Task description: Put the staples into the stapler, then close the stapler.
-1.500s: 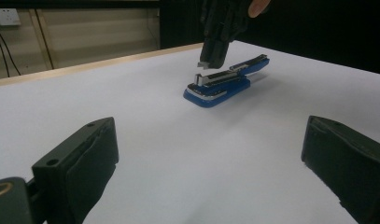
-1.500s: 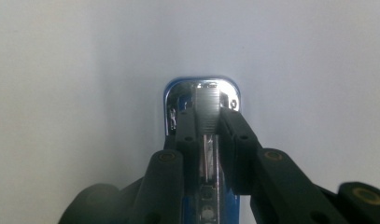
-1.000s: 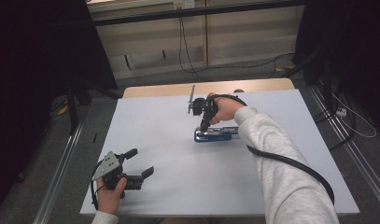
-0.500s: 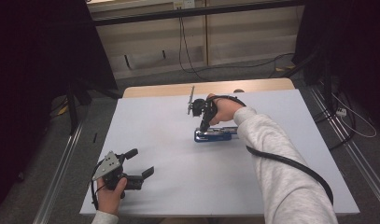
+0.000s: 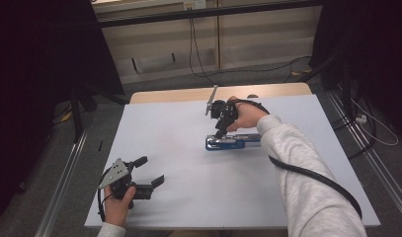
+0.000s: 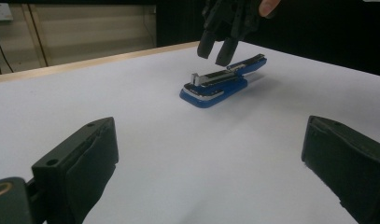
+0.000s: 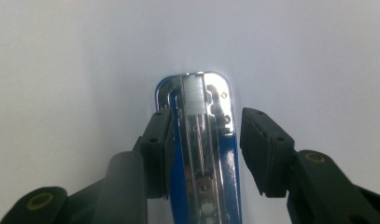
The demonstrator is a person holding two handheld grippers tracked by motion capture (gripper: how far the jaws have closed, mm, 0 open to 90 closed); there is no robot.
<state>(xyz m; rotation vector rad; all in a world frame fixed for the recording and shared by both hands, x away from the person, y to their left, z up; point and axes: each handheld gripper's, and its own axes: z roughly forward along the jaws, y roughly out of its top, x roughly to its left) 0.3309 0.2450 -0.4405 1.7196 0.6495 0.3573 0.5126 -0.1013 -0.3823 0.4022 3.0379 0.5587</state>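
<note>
From the high view, we are looking down on a white worktop [image 5: 188, 197] with a strip of bare wood along its far edge; around it lie a grey floor, loose cables and dark curtains on both sides. A blue stapler [image 5: 232, 142] is lying flat, right of the middle and toward the far edge. Our right gripper [image 5: 221, 131] is pointing down at the stapler's left end, and our left gripper [image 5: 150, 174] is resting near the near left corner, jaws spread, holding nothing.

In the left gripper view, we are seeing the left gripper [image 6: 211, 172] standing wide open over bare white surface, with the stapler [image 6: 222, 84] well beyond it and the right gripper [image 6: 216, 50] hanging just above it.

In the right gripper view, the right gripper [image 7: 204, 149] is straddling the stapler [image 7: 199, 140]; its jaws have just been opening, with the stapler's metal rail between them. The right pad is standing clear of it, while the left pad is close against its side, so nothing is gripped.
</note>
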